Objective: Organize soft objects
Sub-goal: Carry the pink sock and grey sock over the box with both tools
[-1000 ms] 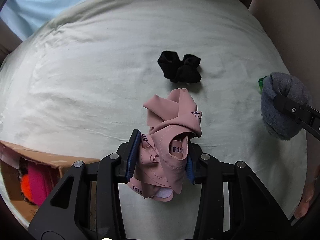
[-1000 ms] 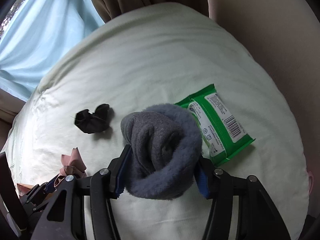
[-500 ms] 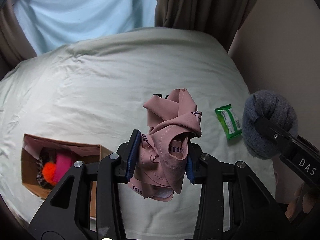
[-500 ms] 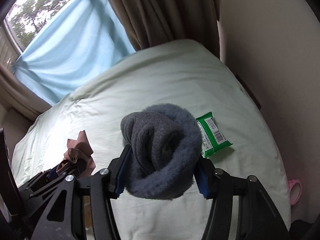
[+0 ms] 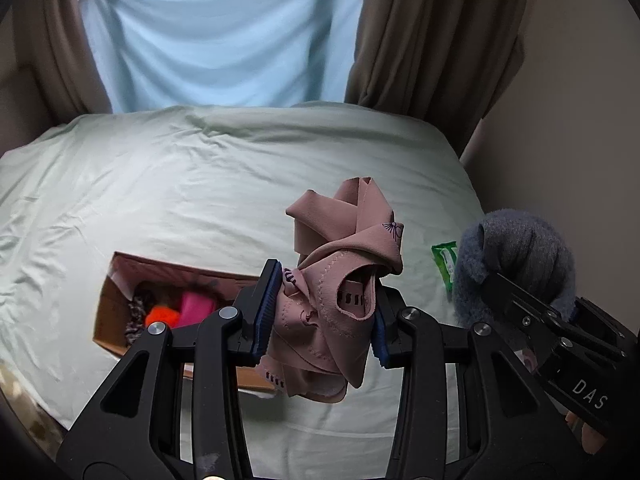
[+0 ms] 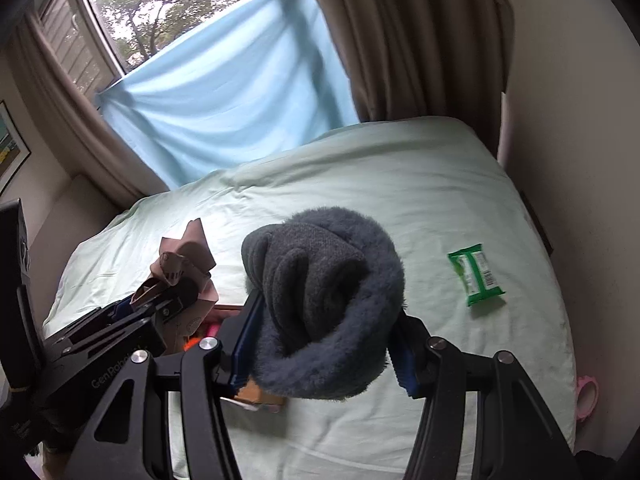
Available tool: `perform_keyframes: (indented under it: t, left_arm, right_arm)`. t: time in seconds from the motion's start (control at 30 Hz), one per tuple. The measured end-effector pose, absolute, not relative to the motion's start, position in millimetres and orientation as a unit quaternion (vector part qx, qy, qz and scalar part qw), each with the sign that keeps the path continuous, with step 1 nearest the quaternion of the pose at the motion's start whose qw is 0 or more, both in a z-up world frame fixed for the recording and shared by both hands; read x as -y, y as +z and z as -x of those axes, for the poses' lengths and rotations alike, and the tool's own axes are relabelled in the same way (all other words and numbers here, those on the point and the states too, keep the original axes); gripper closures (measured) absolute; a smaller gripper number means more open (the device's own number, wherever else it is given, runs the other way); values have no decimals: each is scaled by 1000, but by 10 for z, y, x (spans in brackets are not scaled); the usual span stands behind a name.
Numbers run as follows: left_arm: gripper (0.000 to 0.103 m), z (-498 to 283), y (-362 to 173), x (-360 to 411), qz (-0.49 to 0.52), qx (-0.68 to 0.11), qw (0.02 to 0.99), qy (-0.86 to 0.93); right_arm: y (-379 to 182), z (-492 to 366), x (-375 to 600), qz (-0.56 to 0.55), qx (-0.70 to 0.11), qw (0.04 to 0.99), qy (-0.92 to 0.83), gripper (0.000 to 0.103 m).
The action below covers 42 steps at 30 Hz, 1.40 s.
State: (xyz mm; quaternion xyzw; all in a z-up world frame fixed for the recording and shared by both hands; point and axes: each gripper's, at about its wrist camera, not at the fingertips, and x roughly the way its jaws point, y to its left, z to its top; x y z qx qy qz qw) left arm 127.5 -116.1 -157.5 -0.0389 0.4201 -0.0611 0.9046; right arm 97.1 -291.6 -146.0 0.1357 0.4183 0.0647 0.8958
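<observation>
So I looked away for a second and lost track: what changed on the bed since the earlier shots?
Both hands rose away from the bed, each carrying its item: the left gripper the pink garment, the right gripper the grey fuzzy sock. The window and curtains came into view, and the black item is now hidden. Both grips stayed shut; the cardboard box and green packet lie where they were.

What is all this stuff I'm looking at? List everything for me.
pink garment: one, dusty pink, held up in the left gripper
fuzzy sock bundle: one, grey, held up in the right gripper
cardboard box: one, brown, on the bed, bright soft items inside
wipes packet: one, green, on the bed near the wall
bed sheet: one, pale green
curtains: brown, beside a blue cloth
left gripper: black, shut
right gripper: black, shut
</observation>
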Motion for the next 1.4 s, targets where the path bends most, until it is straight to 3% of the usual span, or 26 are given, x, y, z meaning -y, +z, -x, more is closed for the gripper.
perform_keyframes:
  t: [0.3, 0.7, 0.97, 1.4]
  left_arm:
    - [67, -1212, -1532, 110, 57, -421, 904, -39]
    - [67, -1571, -1984, -1040, 67, -470, 879, -39]
    - [67, -1943, -2542, -1349, 46, -519, 851, -61]
    - [67, -2247, -3376, -1192, 9, -584, 807, -85]
  right_arm:
    - [-1399, -977, 2063, -128, -427, 890, 97, 50]
    - [-1771, -1260, 1001, -118, -480, 864, 93, 50]
    - [-2308, -1534, 654, -140, -533, 833, 51, 50]
    - [-3131, -1925, 770, -170, -613, 772, -1, 50]
